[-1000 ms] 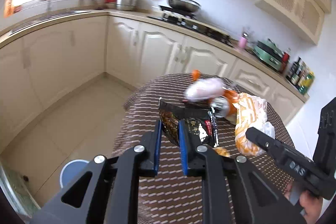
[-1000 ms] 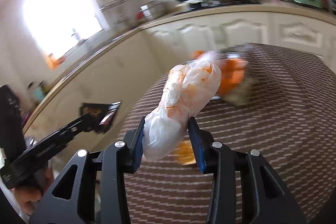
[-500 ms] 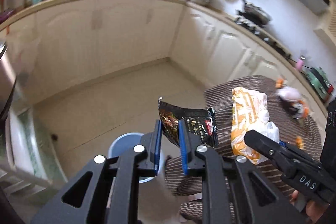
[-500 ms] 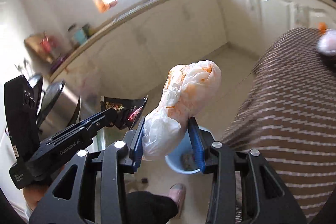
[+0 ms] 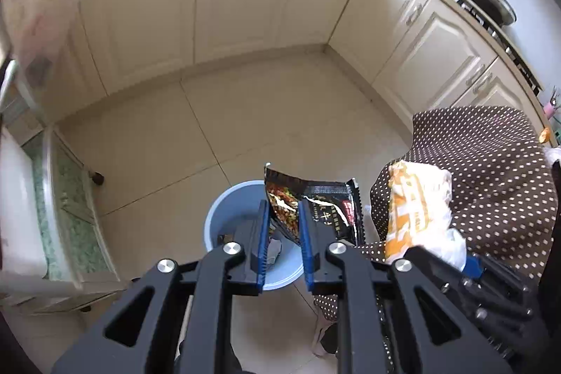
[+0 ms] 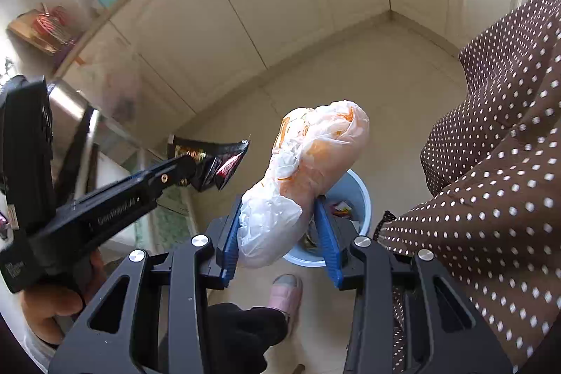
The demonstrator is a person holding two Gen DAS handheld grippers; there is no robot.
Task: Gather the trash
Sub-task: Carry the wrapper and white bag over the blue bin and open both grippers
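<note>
Both views swung from table (image 5: 491,170) down to tiled floor (image 5: 217,121).

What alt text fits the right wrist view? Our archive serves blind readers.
The right gripper clamps a crumpled white plastic bag stained orange, above a blue bin on the tiled kitchen floor. At left, the left gripper holds a torn black snack wrapper; a brown dotted tablecloth fills the right.
</note>
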